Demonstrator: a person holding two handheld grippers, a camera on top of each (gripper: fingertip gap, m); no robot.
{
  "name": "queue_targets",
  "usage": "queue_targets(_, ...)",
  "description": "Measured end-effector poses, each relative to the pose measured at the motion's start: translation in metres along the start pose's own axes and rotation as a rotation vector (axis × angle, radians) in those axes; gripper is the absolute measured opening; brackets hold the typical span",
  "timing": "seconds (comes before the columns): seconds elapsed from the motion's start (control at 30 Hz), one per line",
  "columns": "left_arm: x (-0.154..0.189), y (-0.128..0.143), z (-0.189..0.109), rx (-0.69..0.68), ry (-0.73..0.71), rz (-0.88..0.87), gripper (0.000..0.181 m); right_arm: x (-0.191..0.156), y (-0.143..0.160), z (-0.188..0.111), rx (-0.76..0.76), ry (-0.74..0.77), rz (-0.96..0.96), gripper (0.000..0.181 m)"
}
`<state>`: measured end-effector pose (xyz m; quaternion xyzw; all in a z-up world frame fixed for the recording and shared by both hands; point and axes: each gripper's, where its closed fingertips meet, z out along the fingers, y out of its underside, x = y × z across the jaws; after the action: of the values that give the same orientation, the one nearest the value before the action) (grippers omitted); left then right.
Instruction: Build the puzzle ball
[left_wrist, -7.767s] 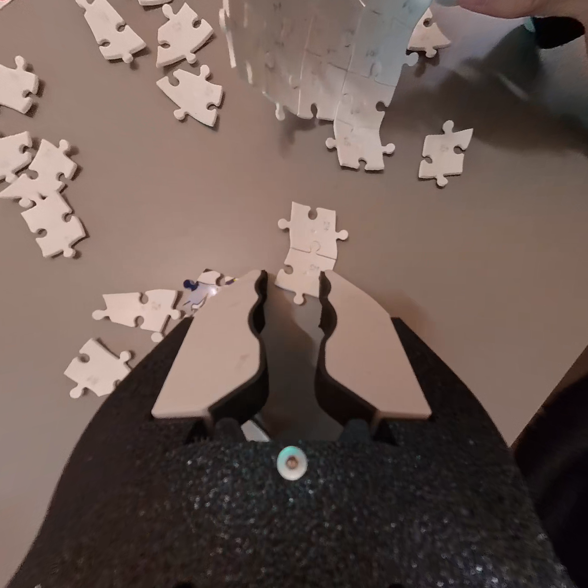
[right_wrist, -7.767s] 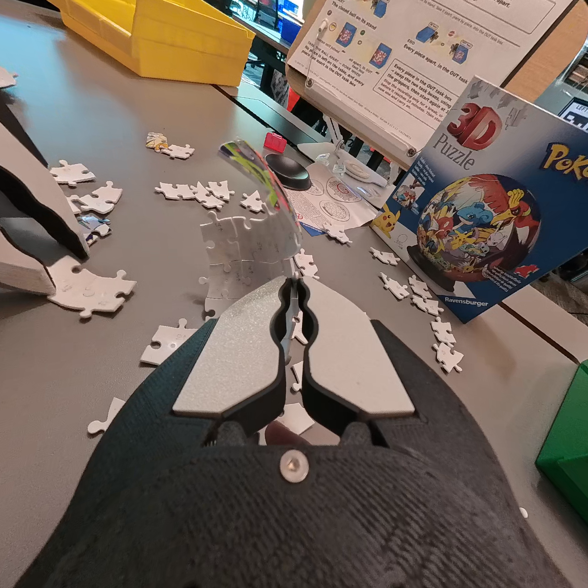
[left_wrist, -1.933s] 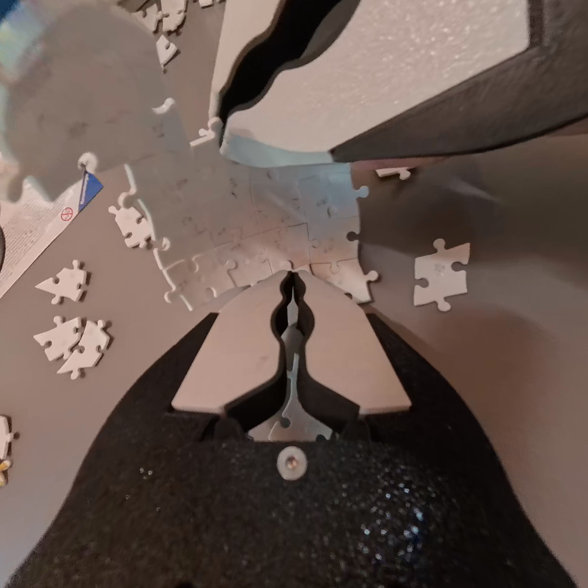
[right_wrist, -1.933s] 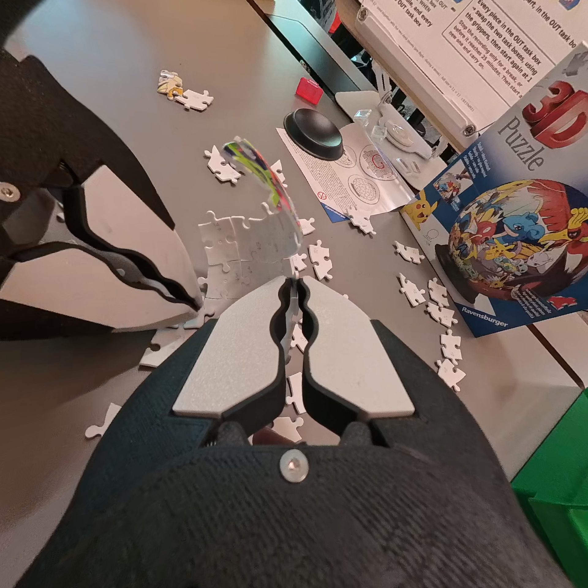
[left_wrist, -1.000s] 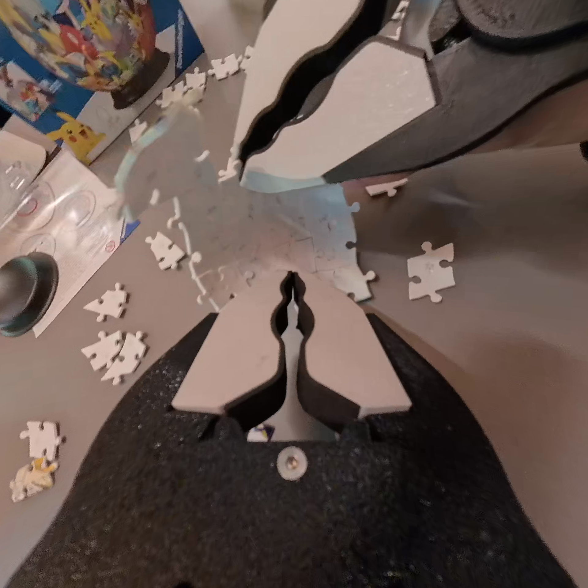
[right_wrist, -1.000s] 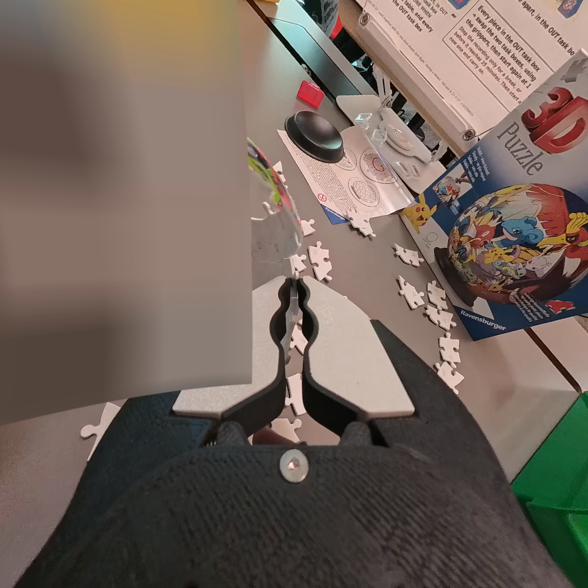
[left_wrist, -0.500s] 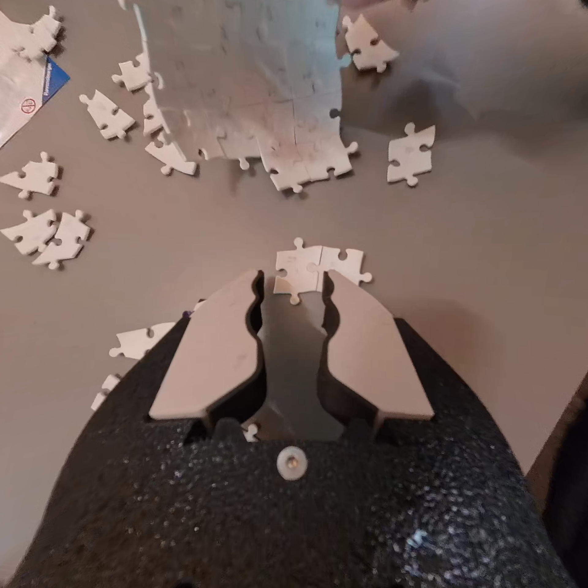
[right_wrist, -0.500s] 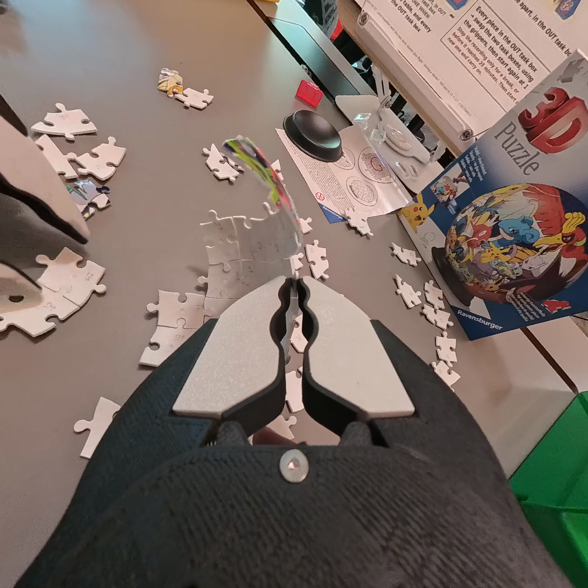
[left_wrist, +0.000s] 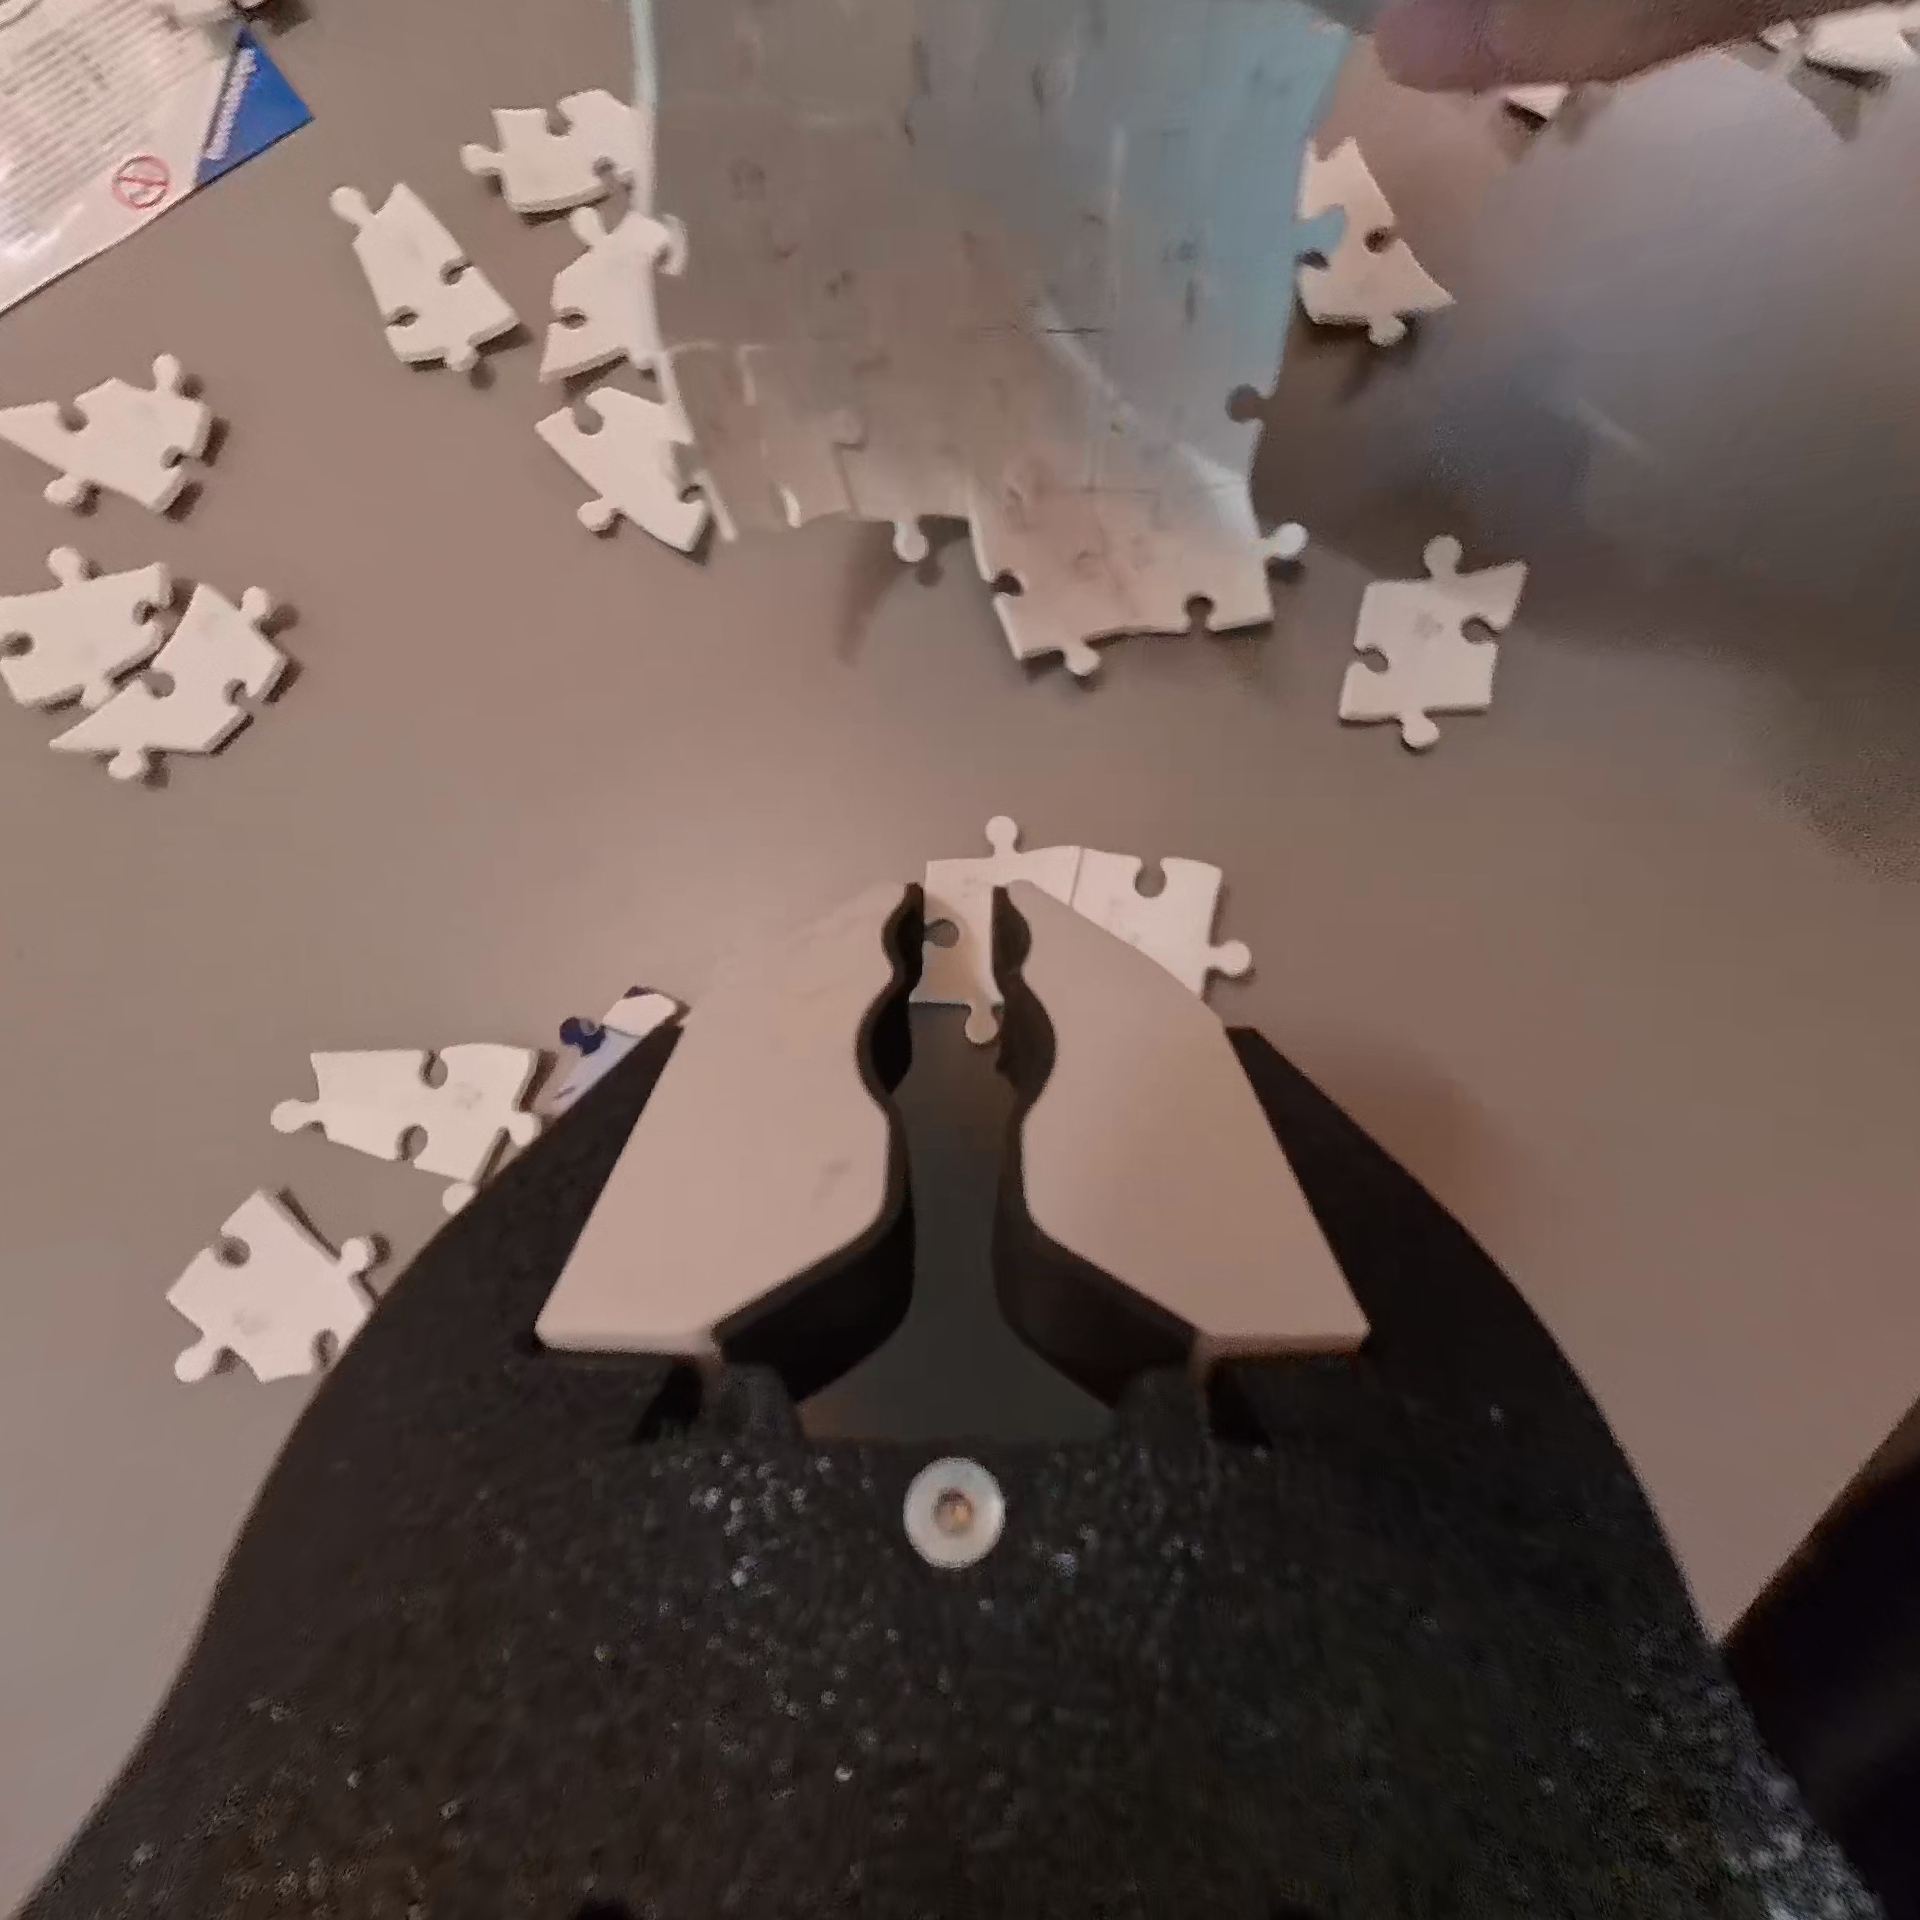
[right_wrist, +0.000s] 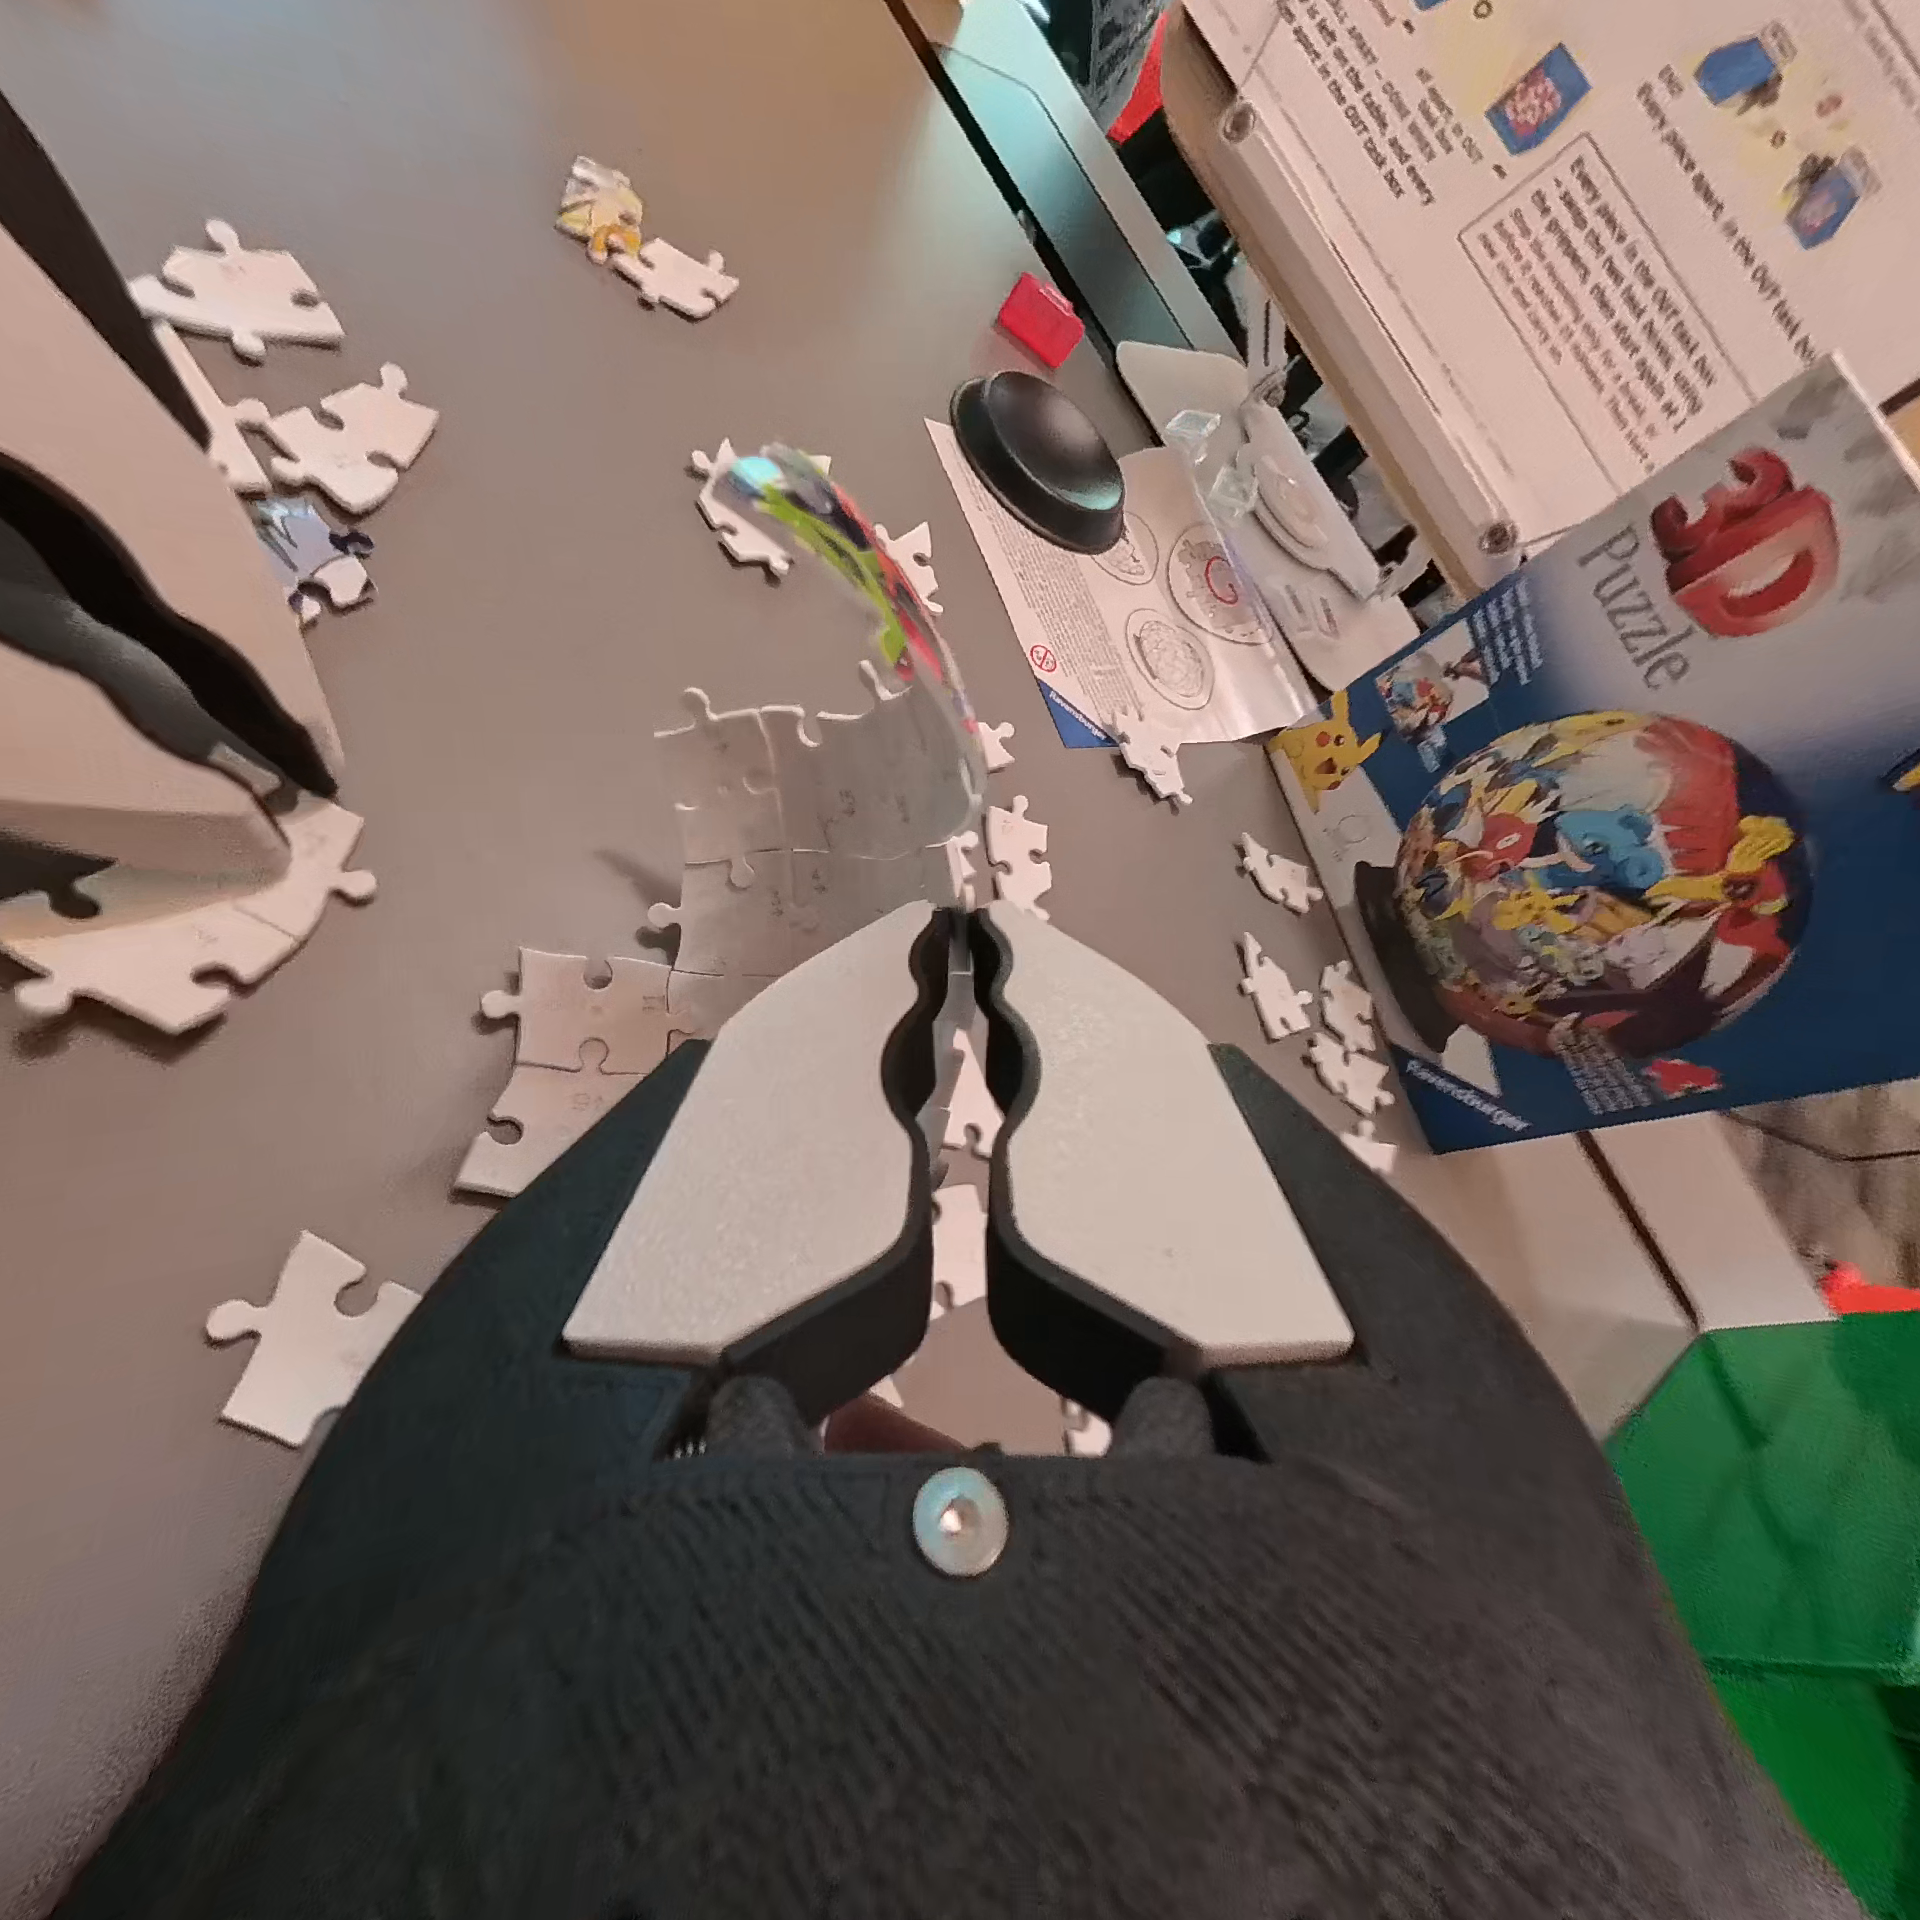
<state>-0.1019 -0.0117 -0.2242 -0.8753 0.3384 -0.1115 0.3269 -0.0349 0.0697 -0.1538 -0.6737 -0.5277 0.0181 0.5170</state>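
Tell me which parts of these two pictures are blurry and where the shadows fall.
Left wrist view: the curved puzzle section at top is motion-smeared, with a blurred dark shadow on the table to its right; the loose pieces near the left gripper stay sharp. Right wrist view: the puzzle box and green bin at the right edge are soft and stretched; the section throws a small shadow leftward.

curved puzzle shell (left_wrist: 966, 260): blurred, top cropped | green bin (right_wrist: 1787, 1558): cropped

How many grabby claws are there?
2. The right gripper is pinching the edge of the curved puzzle shell. The left gripper is off to its left, tips down over a joined pair of pieces on the table.
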Motion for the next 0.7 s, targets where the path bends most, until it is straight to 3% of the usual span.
queue_targets(0.23, -0.001, -0.009, 0.004, 0.044, -0.082, -0.024, 0.015, -0.004, -0.004, -0.001, -0.054, 0.002, -0.122, 0.004)
queue_targets(0.33, 0.004, -0.035, -0.002, 0.183, -0.072, 0.043, 0.012, -0.006, -0.004, -0.001, -0.076, -0.027, -0.140, 0.004)
queue_targets(0.4, 0.010, -0.048, -0.005, 0.257, -0.039, 0.092, 0.000, -0.007, -0.007, 0.000, -0.085, -0.052, -0.161, 0.004)
queue_targets(0.7, 0.010, -0.051, 0.020, 0.195, -0.062, 0.336, 0.000, -0.011, -0.013, 0.014, -0.111, -0.175, -0.224, 0.005)
